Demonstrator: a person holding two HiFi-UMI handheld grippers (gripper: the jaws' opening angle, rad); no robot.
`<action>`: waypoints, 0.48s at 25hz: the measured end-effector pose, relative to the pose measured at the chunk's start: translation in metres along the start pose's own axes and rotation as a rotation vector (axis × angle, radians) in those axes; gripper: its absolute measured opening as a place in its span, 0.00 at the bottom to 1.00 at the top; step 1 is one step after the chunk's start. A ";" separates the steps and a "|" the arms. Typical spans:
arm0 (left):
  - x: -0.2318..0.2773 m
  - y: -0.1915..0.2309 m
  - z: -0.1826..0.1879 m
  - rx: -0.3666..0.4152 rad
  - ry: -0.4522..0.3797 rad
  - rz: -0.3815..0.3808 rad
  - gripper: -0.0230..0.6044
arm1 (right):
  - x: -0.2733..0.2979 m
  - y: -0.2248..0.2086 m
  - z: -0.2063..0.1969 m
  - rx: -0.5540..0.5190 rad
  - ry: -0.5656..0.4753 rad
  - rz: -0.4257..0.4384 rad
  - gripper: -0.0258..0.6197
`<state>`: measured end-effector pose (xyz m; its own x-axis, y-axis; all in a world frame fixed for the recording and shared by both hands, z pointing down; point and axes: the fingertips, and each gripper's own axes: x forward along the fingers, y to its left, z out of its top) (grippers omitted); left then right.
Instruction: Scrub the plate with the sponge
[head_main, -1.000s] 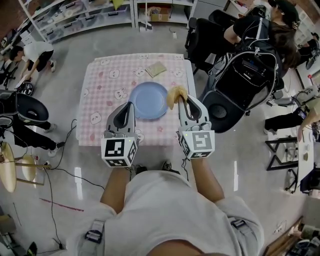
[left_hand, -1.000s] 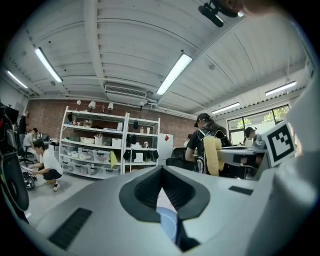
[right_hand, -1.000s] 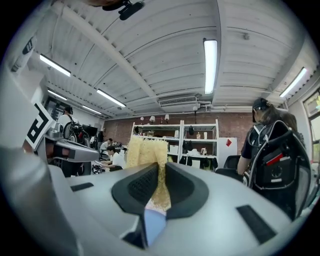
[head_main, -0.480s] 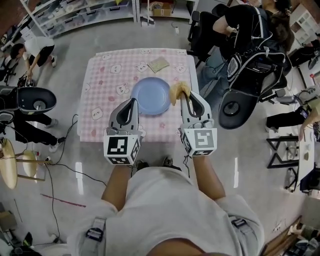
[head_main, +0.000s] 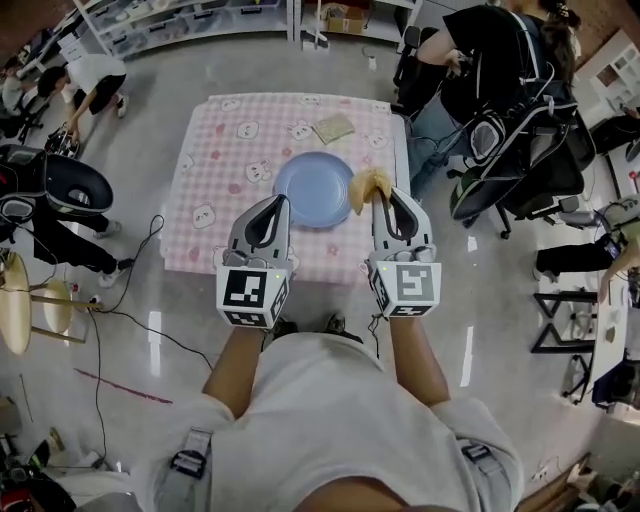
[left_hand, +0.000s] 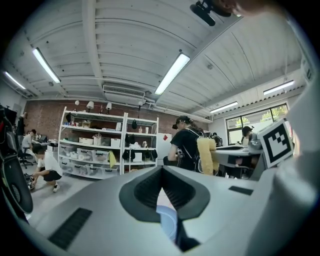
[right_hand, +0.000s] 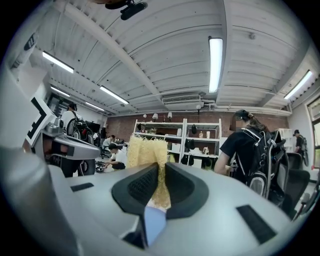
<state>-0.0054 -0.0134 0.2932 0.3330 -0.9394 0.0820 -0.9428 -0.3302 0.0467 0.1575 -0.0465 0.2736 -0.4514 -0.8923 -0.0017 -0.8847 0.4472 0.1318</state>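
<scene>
The right gripper (head_main: 383, 197) clamps the fuzzy yellow sponge (head_main: 366, 187), held level beside the right rim of the round blue plate (head_main: 312, 188) on the pink checked tablecloth (head_main: 215, 160). The left gripper (head_main: 279, 201) is pinched together, empty. Scrubbing seems not yet begun. Next, the sponge must tip down onto the plate's face.

I see my right gripper (right_hand: 160, 176) with its jaws pinched on the yellow coarse-fibred sponge (right_hand: 146, 151), whose top stands up above them. Below, through the gap, a slice of round pale-blue plate (right_hand: 154, 224) shows. White metal shelving (right_hand: 200, 145) stands far behind.
</scene>
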 end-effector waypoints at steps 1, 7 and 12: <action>-0.001 0.001 0.000 0.000 0.000 0.003 0.05 | 0.000 0.001 0.000 0.000 0.001 0.002 0.11; -0.004 0.006 -0.001 -0.011 0.002 0.018 0.05 | 0.001 0.006 0.005 -0.002 -0.012 0.016 0.11; -0.009 0.007 -0.003 -0.011 0.006 0.025 0.05 | -0.002 0.007 0.003 0.005 -0.009 0.014 0.11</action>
<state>-0.0151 -0.0071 0.2955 0.3096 -0.9467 0.0888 -0.9505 -0.3057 0.0556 0.1520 -0.0420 0.2715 -0.4650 -0.8853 -0.0093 -0.8787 0.4602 0.1268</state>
